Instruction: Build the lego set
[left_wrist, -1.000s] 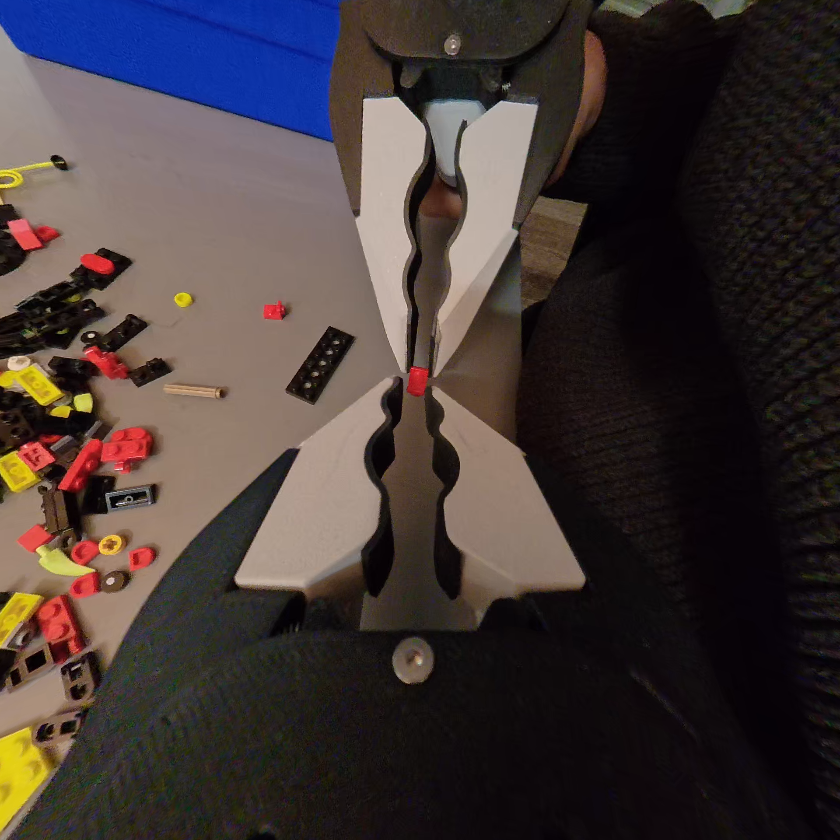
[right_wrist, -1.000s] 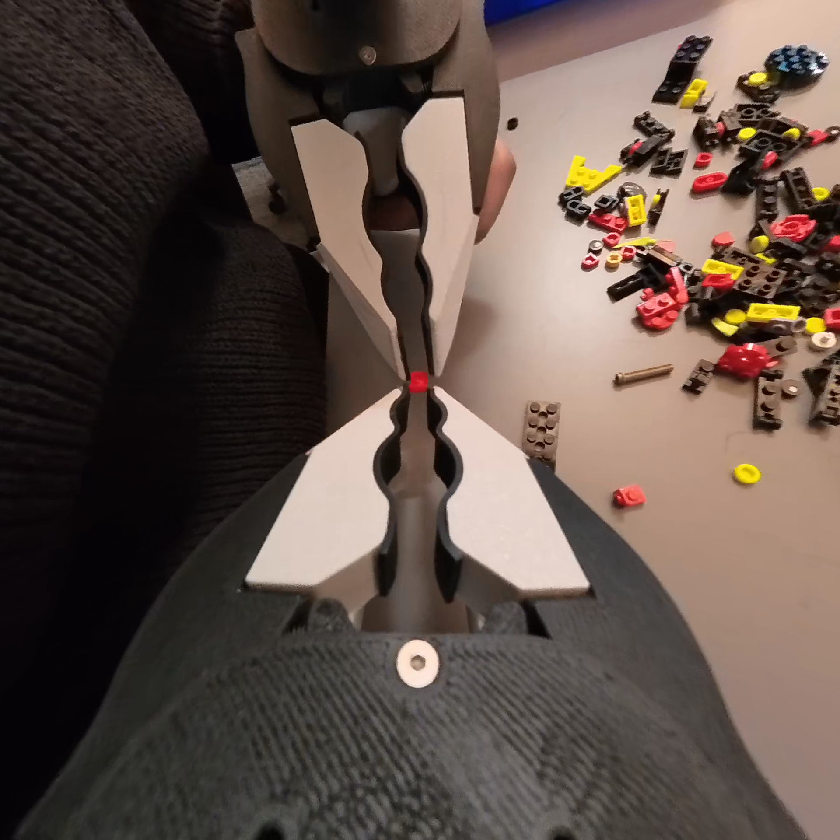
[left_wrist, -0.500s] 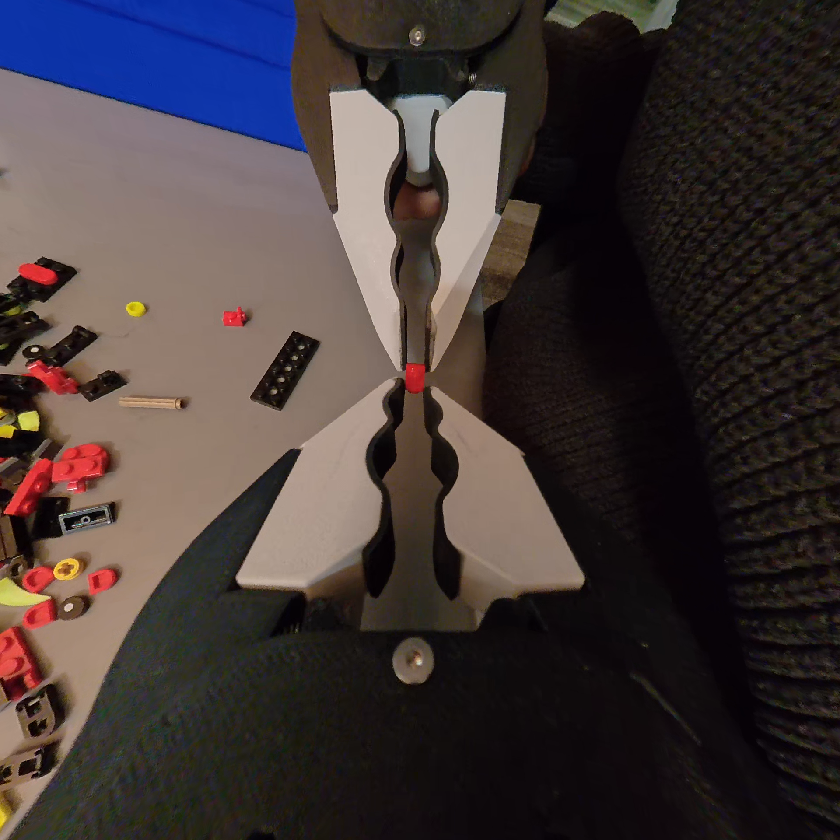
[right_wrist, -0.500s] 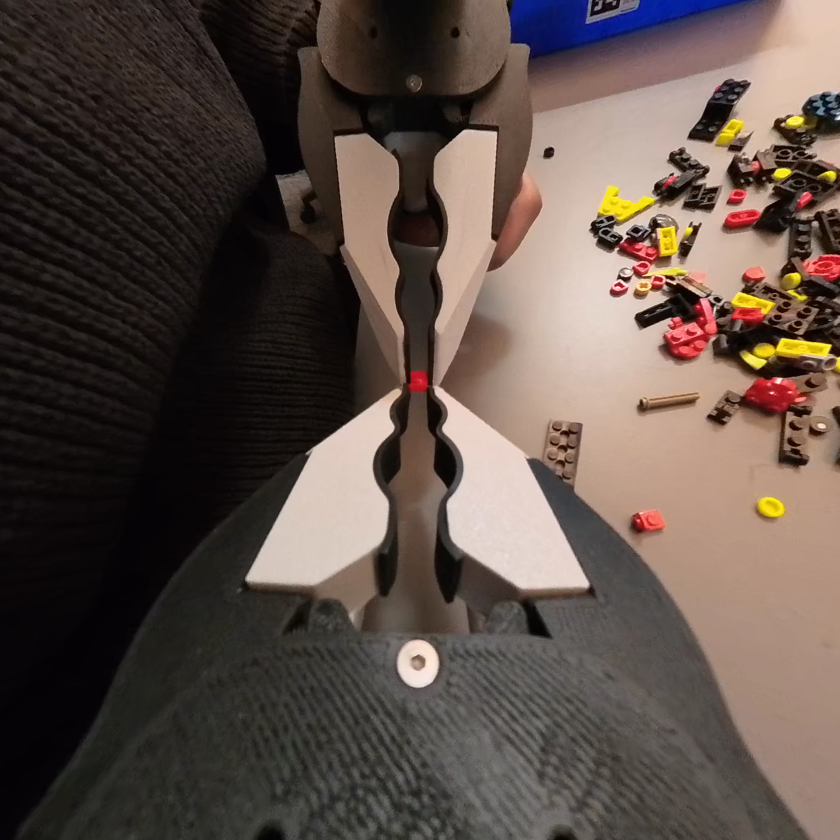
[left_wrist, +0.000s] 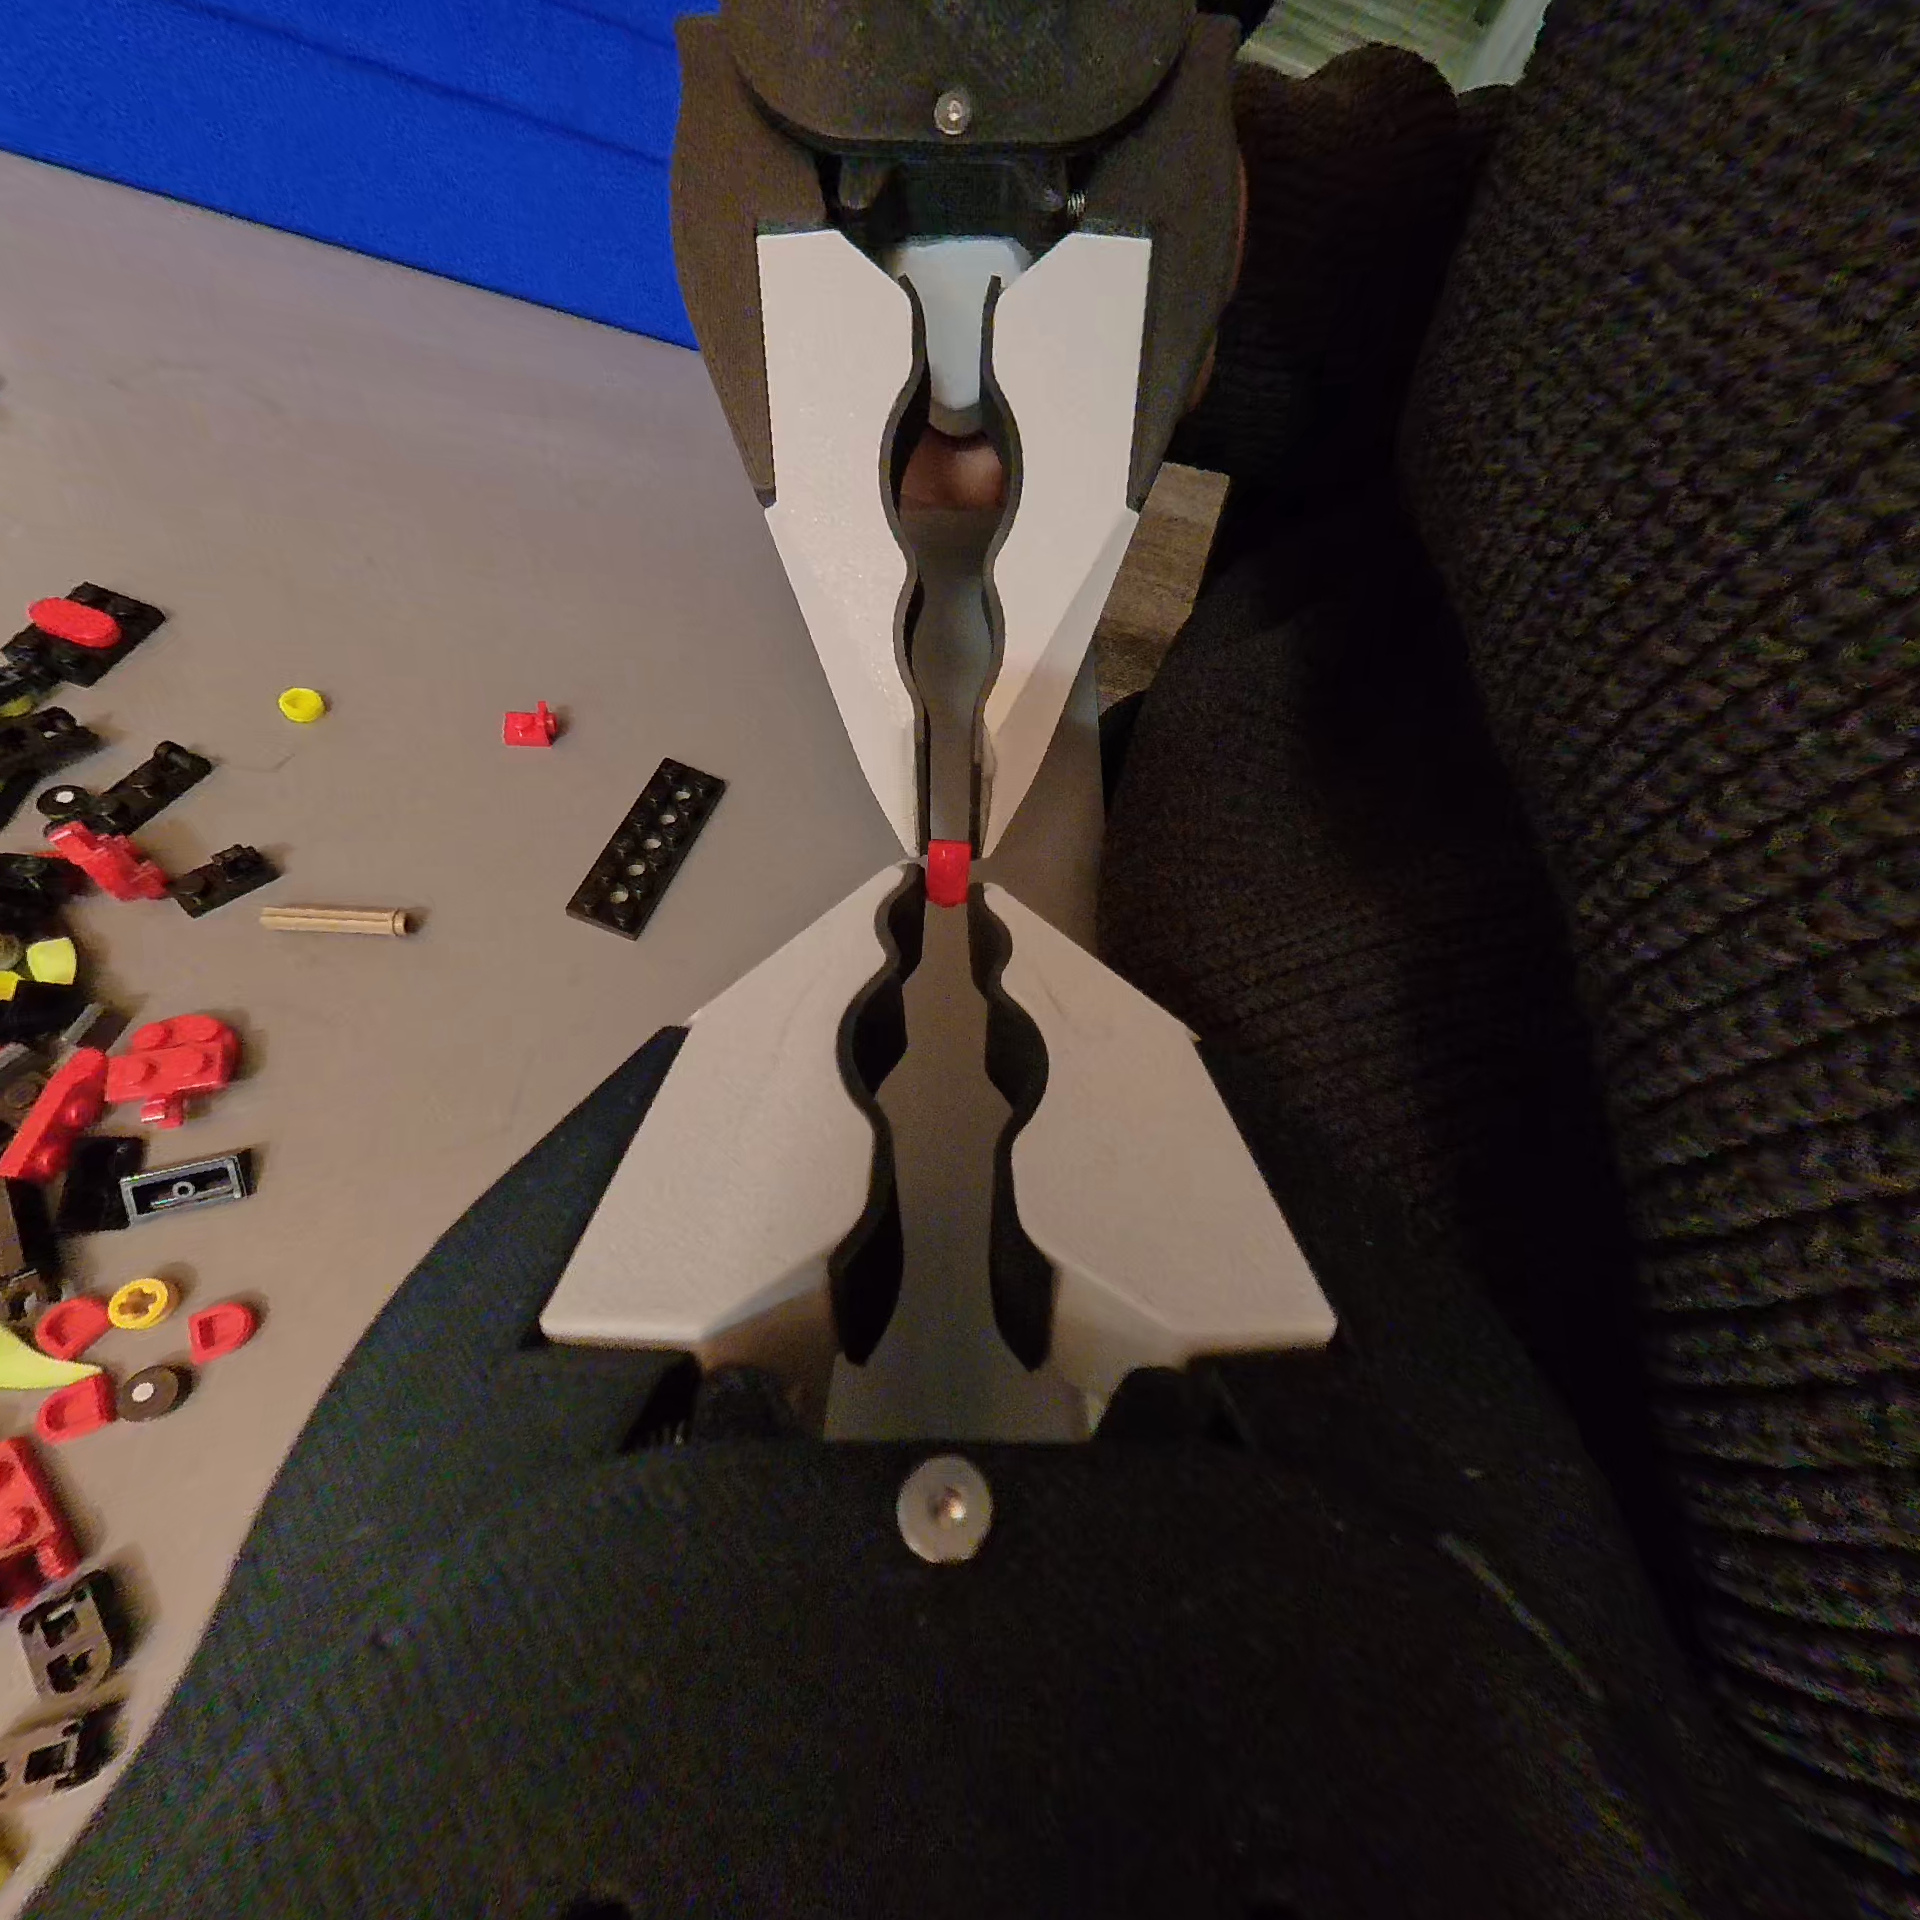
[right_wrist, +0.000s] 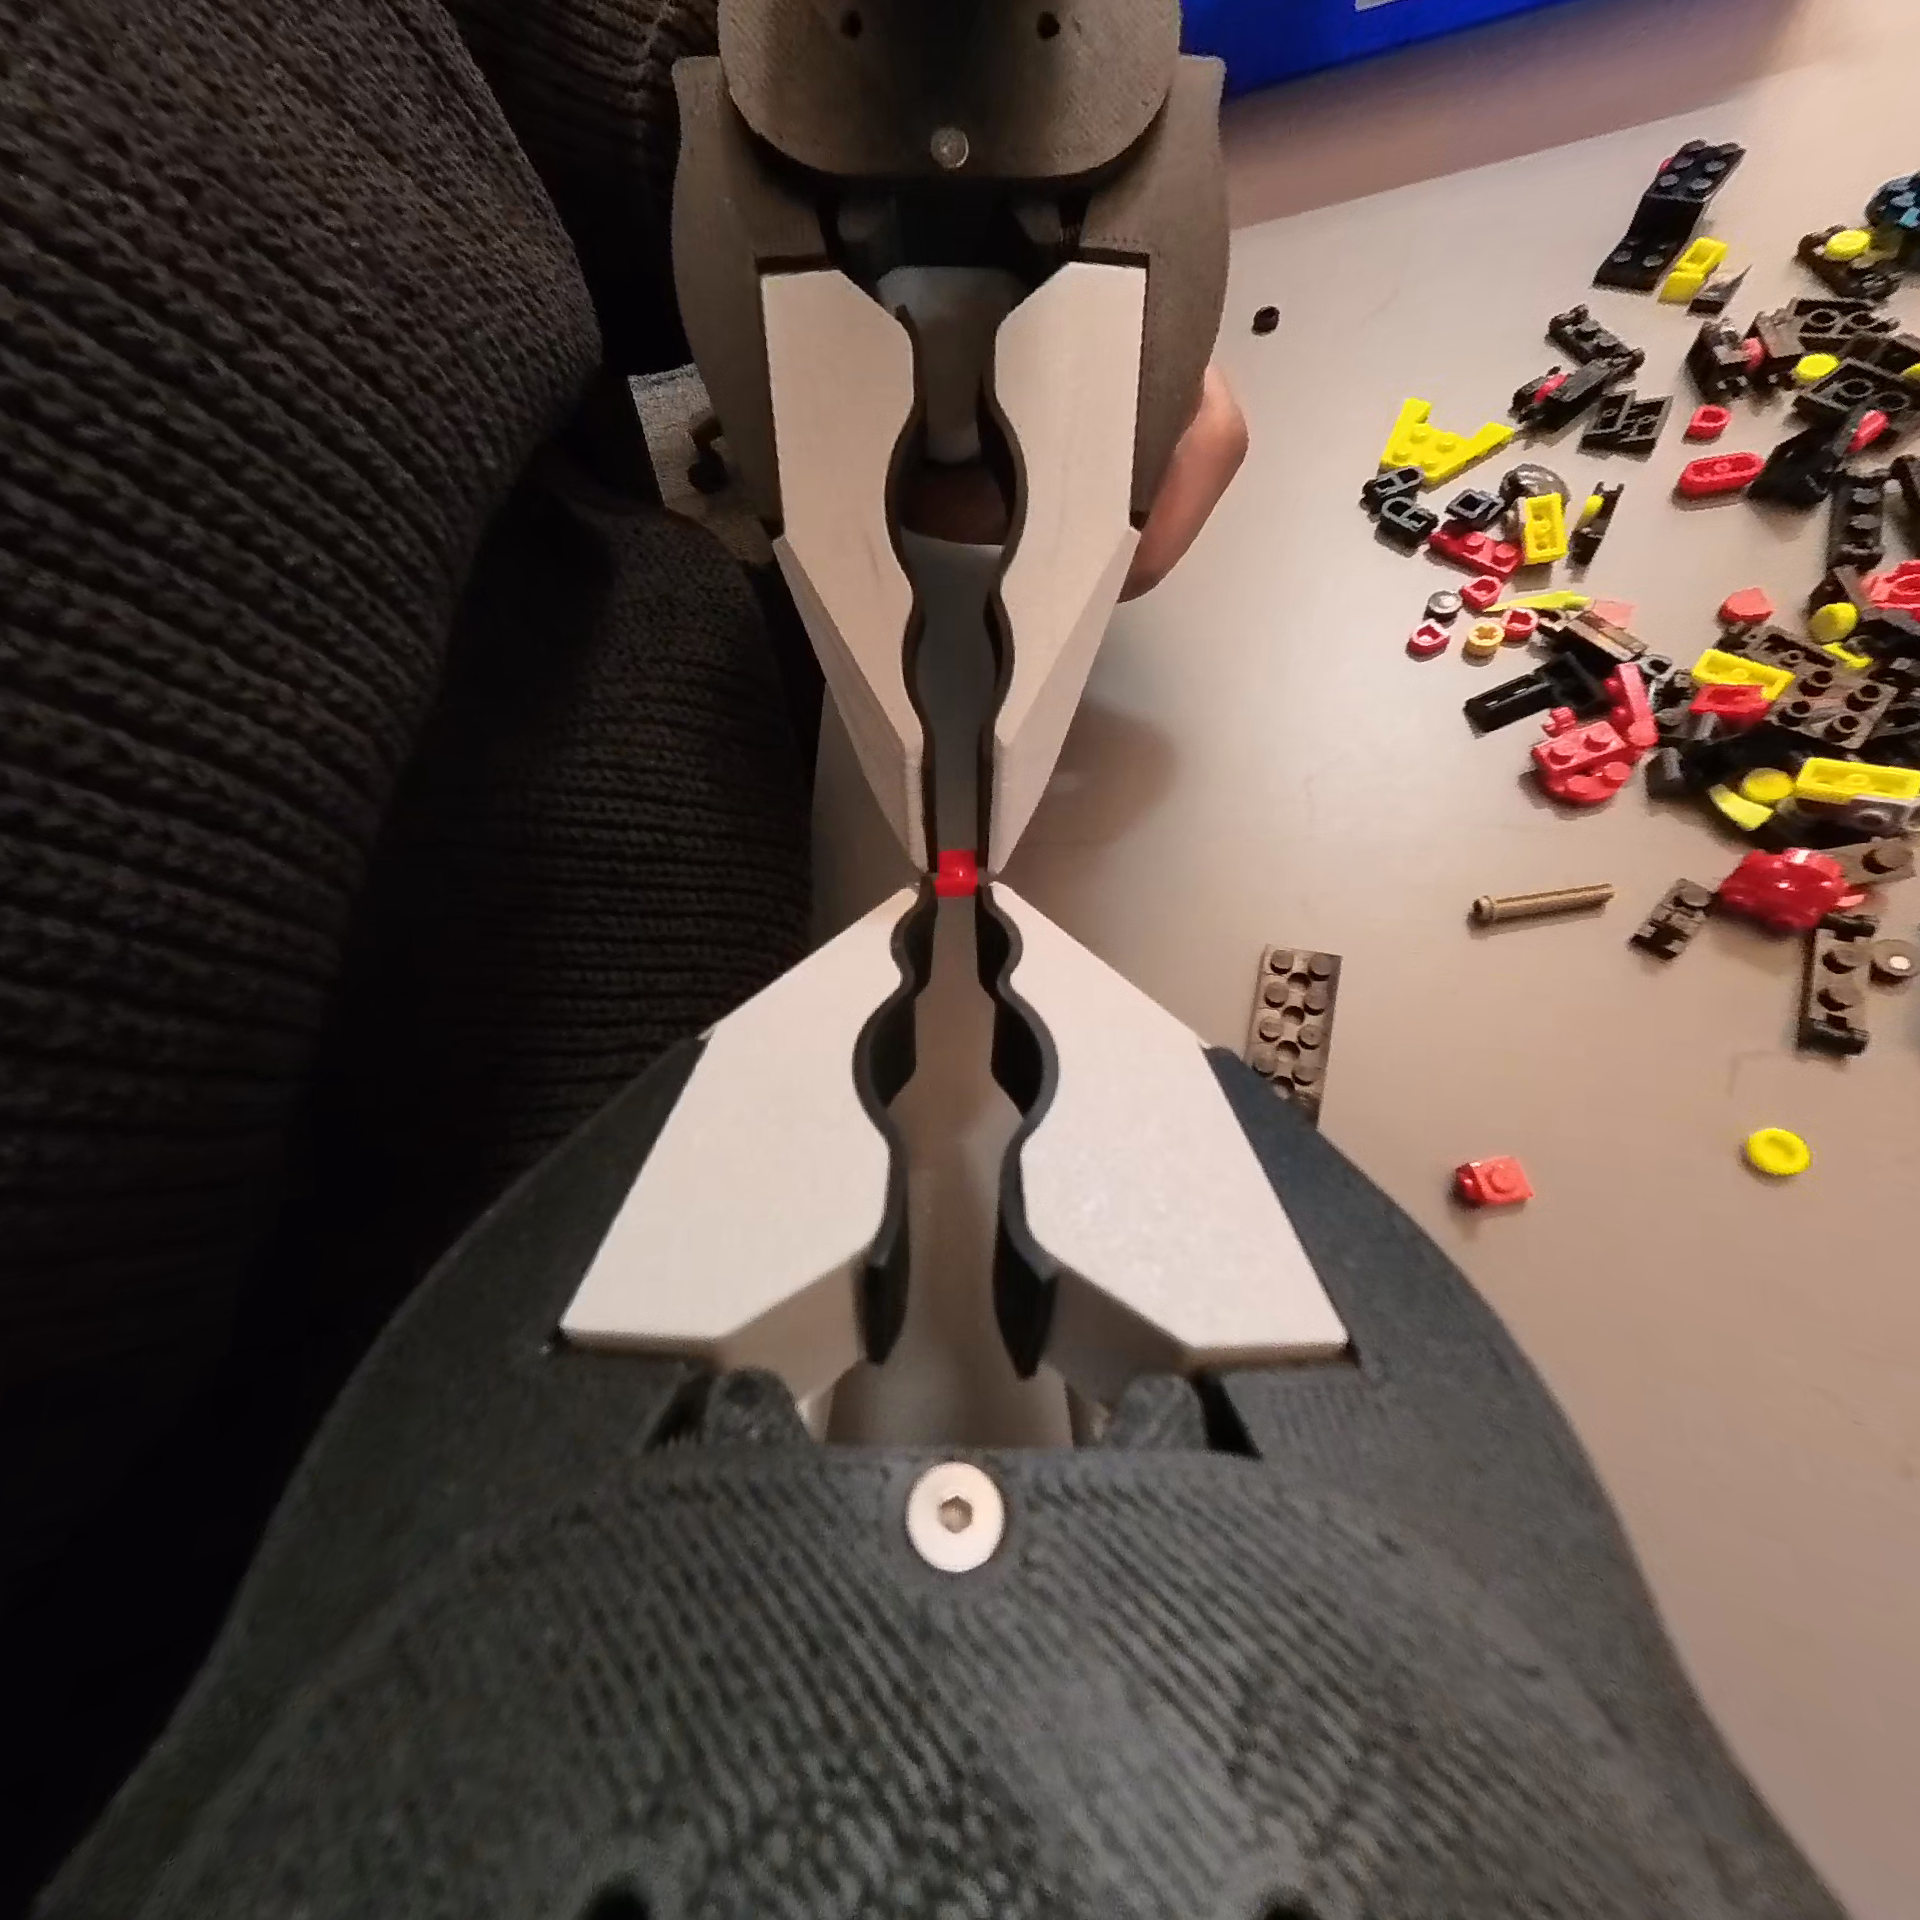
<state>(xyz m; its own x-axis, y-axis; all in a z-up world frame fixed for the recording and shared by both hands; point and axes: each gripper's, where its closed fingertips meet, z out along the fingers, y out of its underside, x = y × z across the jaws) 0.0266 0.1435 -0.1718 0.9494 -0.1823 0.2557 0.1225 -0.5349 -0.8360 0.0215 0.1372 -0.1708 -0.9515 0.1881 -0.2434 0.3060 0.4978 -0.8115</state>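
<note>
Tips of the two grey-fingered tools are brought nose to nose above the near edge of the grey tabletop (left_wrist: 436, 499), with one tiny red lego piece (left_wrist: 947, 871) caught at the meeting point. In the left wrist view the left tool (left_wrist: 945, 902) is seen clenched on that red piece, while the right tool (right_wrist: 956, 902), seen in its own view, is likewise closed against it (right_wrist: 956, 871); which of the two carries the load cannot be told. The pose is judged to be a hand-over or a regrip, the piece being too small to be turned by one tool alone. The tools are held off the surface, in front of a dark knitted sleeve (left_wrist: 1662, 831), probably so that the piece is kept clear of the clutter. The loose pile of red, yellow and black lego pieces (right_wrist: 1704, 644) lies to the far right in the right wrist view. A black studded plate (left_wrist: 646, 848), a tan axle pin (left_wrist: 338, 921), a small red clip plate (left_wrist: 530, 724) and a yellow round stud (left_wrist: 301, 703) lie apart from the pile, presumably sorted out for coming steps. A slip here is judged likely to drop the piece.
</note>
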